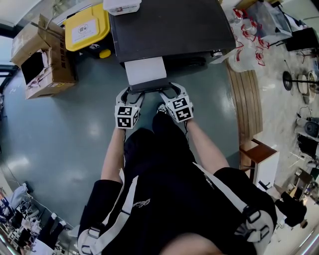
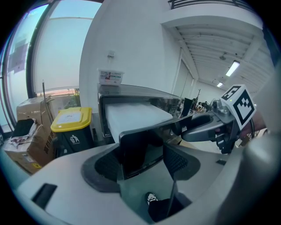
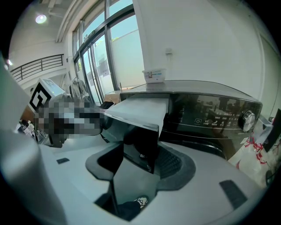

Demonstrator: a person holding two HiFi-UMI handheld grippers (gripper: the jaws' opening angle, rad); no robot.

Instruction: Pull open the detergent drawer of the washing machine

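Note:
The dark washing machine (image 1: pixel 169 27) stands at the top of the head view. Its white detergent drawer (image 1: pixel 144 69) sticks out toward me, ending in a dark front panel (image 1: pixel 149 85). My left gripper (image 1: pixel 132 92) is at the panel's left end and my right gripper (image 1: pixel 169 91) at its right end. In the left gripper view the panel (image 2: pixel 140 149) stands between the wide-set jaws of the left gripper (image 2: pixel 142 160). In the right gripper view the panel's corner (image 3: pixel 140 145) sits between the wide jaws of the right gripper (image 3: pixel 139 160), with the control panel (image 3: pixel 210 116) behind. I see no pad pressing.
A yellow-lidded bin (image 1: pixel 87 27) and cardboard boxes (image 1: pixel 42 57) stand left of the machine. A white box (image 1: pixel 122 6) rests on its top. A slatted wooden bench (image 1: pixel 246 99) and plastic bags (image 1: pixel 244 55) lie to the right. My legs are just behind the grippers.

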